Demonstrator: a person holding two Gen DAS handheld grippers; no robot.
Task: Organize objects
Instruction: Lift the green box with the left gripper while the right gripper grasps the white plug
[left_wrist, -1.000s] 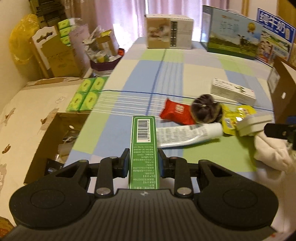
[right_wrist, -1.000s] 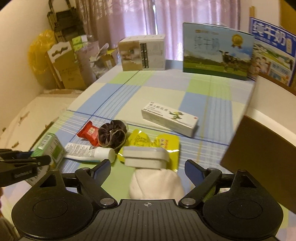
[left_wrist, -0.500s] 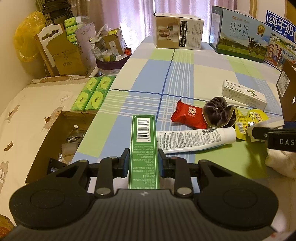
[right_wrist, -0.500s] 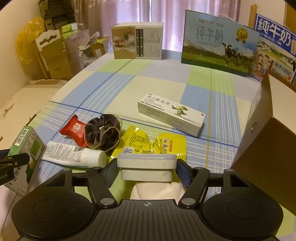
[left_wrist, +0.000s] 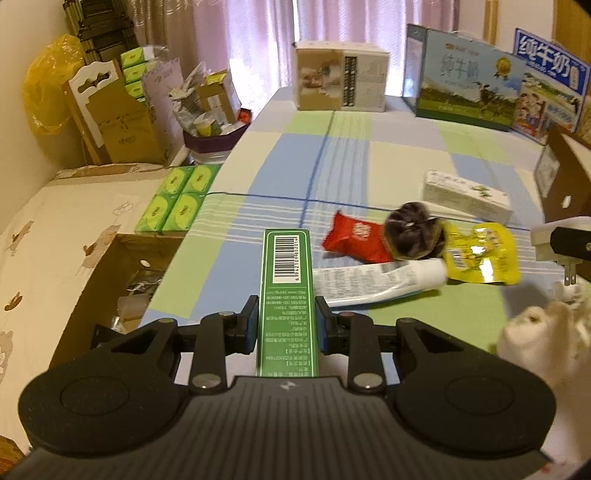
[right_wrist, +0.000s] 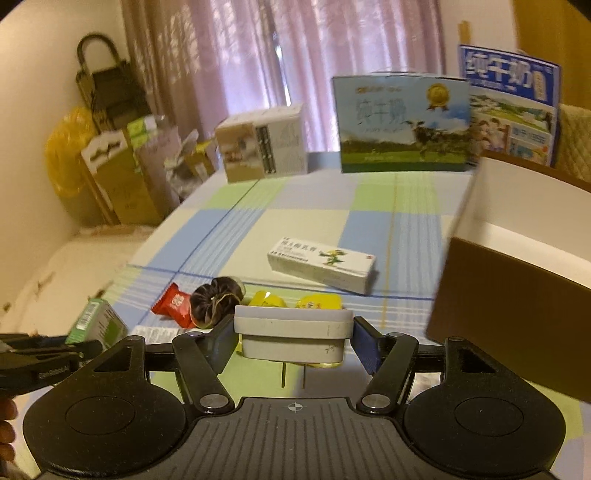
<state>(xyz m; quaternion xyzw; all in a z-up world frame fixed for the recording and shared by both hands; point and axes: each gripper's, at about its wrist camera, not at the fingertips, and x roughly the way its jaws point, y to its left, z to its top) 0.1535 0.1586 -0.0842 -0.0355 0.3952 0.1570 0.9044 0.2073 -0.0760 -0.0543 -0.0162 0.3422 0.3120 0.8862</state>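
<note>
My left gripper (left_wrist: 286, 321) is shut on a long green box (left_wrist: 287, 291) with a barcode on top, held over the near left part of the checked table. My right gripper (right_wrist: 293, 338) is shut on a grey-white plug adapter (right_wrist: 293, 332), lifted off the table with its two prongs pointing down. That adapter (left_wrist: 550, 243) shows at the right edge of the left wrist view. On the table lie a white tube (left_wrist: 376, 286), a red snack packet (left_wrist: 352, 240), a dark scrunchie (left_wrist: 412, 232), a yellow pouch (left_wrist: 480, 254) and a white carton (right_wrist: 321, 264).
A brown open box with a white inside (right_wrist: 517, 288) stands close on the right. White cloth (left_wrist: 543, 332) lies below the adapter. Milk cartons (right_wrist: 402, 125) and a beige box (right_wrist: 264, 146) line the far edge. Green tissue packs (left_wrist: 173, 199) and cardboard boxes sit left of the table.
My right gripper has lifted the plug adapter up off the white cloth, baring its prongs, and swung towards the brown box. The left gripper still holds the green box, barely moved.
</note>
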